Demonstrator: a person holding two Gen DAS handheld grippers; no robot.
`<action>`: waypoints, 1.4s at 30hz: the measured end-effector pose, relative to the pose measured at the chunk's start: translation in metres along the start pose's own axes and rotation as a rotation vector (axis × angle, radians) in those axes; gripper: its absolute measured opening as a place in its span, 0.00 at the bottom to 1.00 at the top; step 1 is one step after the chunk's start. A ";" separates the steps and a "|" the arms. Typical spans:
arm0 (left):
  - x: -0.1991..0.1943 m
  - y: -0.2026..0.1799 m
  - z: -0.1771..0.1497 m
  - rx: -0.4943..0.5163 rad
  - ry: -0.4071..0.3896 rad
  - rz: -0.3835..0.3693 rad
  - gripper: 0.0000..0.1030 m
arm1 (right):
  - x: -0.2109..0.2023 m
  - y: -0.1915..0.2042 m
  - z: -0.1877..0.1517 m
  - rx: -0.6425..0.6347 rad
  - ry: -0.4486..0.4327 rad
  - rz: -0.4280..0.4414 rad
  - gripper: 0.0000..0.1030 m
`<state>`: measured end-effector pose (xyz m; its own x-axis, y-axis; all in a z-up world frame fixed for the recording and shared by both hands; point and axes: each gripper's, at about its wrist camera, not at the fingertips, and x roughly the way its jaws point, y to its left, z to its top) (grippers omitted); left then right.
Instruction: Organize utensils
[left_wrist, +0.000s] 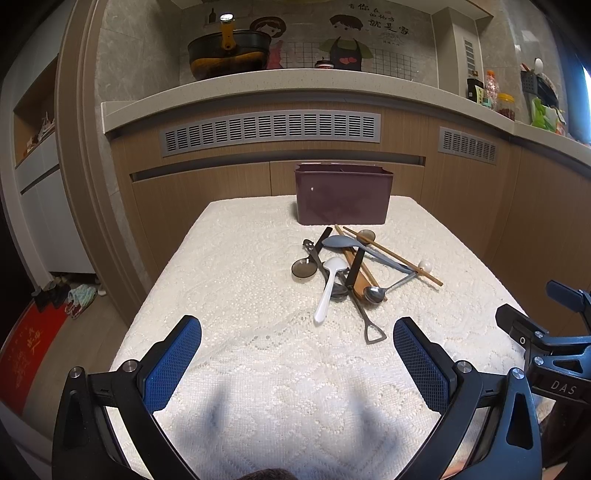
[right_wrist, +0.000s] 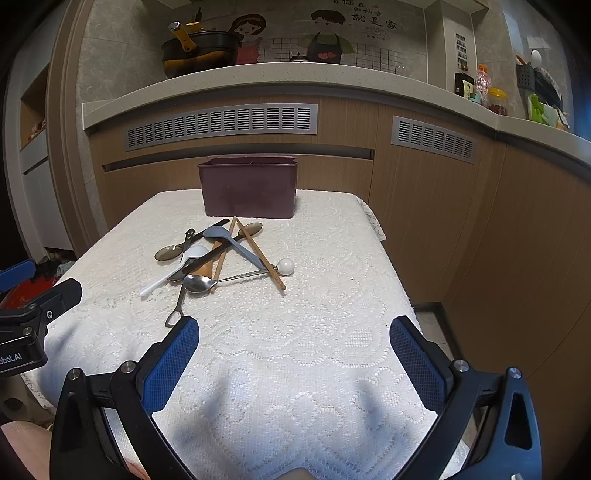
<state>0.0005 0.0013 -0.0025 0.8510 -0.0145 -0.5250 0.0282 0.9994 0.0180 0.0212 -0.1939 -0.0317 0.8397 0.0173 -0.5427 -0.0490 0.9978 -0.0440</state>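
A pile of utensils lies in the middle of the white lace tablecloth (left_wrist: 258, 369): a white plastic spoon (left_wrist: 328, 286), a steel spoon (left_wrist: 375, 294), a grey-blue spoon (left_wrist: 343, 242), brown chopsticks (left_wrist: 395, 256) and dark spoons. Behind the pile stands a dark purple utensil box (left_wrist: 343, 194), also in the right wrist view (right_wrist: 249, 192). My left gripper (left_wrist: 297, 328) is open and empty, near the table's front edge, short of the pile. My right gripper (right_wrist: 294, 328) is open and empty, to the right of the left one; the pile (right_wrist: 221, 258) lies ahead to its left.
Wooden kitchen cabinets (right_wrist: 461, 221) with grey vents stand close behind and to the right of the table. A counter (left_wrist: 258, 88) above holds a black pan, bottles and jars. Floor with shoes and a red mat (left_wrist: 26, 350) lies at left.
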 end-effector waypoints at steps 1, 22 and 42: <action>0.000 0.000 0.000 0.001 0.000 -0.001 1.00 | 0.000 0.000 0.000 -0.001 0.000 0.000 1.00; 0.001 -0.001 -0.003 0.001 0.011 -0.002 1.00 | 0.001 -0.002 -0.001 0.006 0.005 0.001 1.00; 0.000 -0.001 -0.002 0.001 0.015 -0.001 1.00 | 0.000 -0.003 -0.001 0.005 0.002 0.000 1.00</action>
<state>-0.0004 0.0006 -0.0047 0.8431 -0.0155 -0.5375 0.0300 0.9994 0.0183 0.0207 -0.1969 -0.0320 0.8385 0.0167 -0.5447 -0.0457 0.9982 -0.0398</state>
